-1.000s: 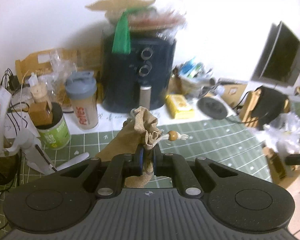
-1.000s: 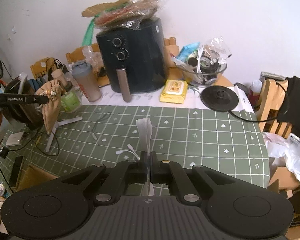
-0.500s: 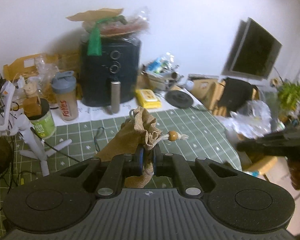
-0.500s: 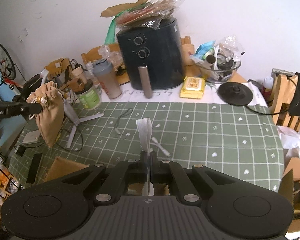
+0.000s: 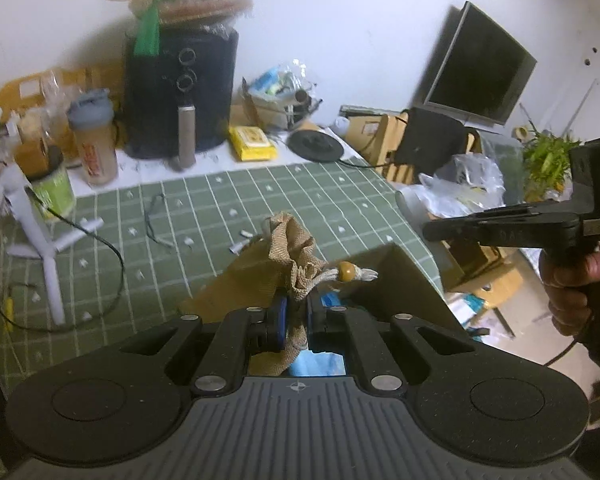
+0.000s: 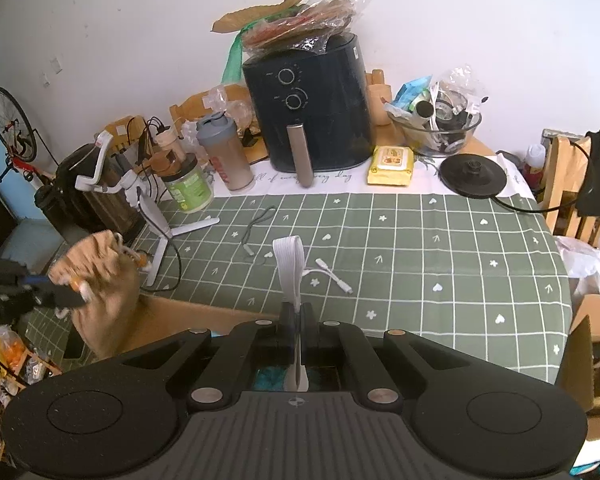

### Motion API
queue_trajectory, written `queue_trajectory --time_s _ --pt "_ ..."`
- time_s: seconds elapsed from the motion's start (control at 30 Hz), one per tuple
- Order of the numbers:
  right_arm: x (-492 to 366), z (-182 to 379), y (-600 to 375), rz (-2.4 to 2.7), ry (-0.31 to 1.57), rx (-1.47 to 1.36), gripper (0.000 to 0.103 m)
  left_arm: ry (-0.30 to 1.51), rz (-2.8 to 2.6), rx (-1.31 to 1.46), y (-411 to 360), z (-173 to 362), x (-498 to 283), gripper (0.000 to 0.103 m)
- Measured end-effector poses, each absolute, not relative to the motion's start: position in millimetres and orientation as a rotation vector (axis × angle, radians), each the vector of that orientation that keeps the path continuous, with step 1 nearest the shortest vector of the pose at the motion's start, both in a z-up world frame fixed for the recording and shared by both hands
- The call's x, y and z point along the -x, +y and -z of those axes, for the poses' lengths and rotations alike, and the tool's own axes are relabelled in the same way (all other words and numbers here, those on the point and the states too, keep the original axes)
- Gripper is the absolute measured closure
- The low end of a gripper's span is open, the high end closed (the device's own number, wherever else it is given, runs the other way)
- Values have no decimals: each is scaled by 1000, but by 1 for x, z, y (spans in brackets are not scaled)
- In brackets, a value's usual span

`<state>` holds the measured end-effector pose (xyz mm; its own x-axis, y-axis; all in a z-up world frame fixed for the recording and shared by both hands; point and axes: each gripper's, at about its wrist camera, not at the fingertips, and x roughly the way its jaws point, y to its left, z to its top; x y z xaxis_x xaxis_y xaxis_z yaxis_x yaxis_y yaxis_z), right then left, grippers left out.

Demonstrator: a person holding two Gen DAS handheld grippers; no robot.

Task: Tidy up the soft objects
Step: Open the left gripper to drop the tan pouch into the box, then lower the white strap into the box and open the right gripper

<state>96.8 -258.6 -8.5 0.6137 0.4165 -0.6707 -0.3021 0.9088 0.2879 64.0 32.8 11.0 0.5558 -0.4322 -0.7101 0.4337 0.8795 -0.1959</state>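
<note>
Left wrist view: left gripper [image 5: 294,314] clenched on the gathered neck of a tan drawstring pouch [image 5: 288,256].
Pouch place: hanging over the near edge of the green checked tablecloth [image 5: 260,196], above an open cardboard box [image 5: 396,276].
Right gripper [image 6: 298,334]: pinched tight on a white strap [image 6: 290,268], over the same edge.
</note>
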Motion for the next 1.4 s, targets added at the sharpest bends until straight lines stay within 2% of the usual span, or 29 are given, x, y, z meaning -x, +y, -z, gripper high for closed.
queue_trajectory --time_s 0.13,0.23,0.27,0.3,0.37,0.87,0.97,1.03,1.07,1.1,1.2,1.4 --pt "-88 10 -257 -418 817 -158 98 825 530 36 30 -1 -61 89" --pt "-81 13 -255 -418 826 -162 98 839 568 62 29 4 -59 80" --pt "-78 14 -254 -418 830 -164 98 846 572 60 27 6 -58 71" --pt "-76 15 -254 -417 834 -165 98 852 573 54 26 7 -56 56" --pt "-71 17 -253 -414 840 -167 98 851 572 36 25 10 -50 44" --pt "-62 13 -249 -387 844 -205 98 928 506 37 45 27 -34 43" --pt "-68 20 -246 -352 878 -192 93 930 489 40 51 27 -32 43" --pt "-70 27 -244 -317 907 -167 69 932 473 36 54 28 -31 43" --pt "-69 31 -242 -304 916 -153 45 932 466 33 55 28 -31 43" --pt "-68 33 -241 -293 915 -142 25 933 458 30 57 28 -30 43" --pt "-65 38 -238 -291 923 -137 13 940 439 38 63 30 -31 43" --pt "-63 43 -232 -311 952 -129 5 943 402 59 71 31 -33 43"
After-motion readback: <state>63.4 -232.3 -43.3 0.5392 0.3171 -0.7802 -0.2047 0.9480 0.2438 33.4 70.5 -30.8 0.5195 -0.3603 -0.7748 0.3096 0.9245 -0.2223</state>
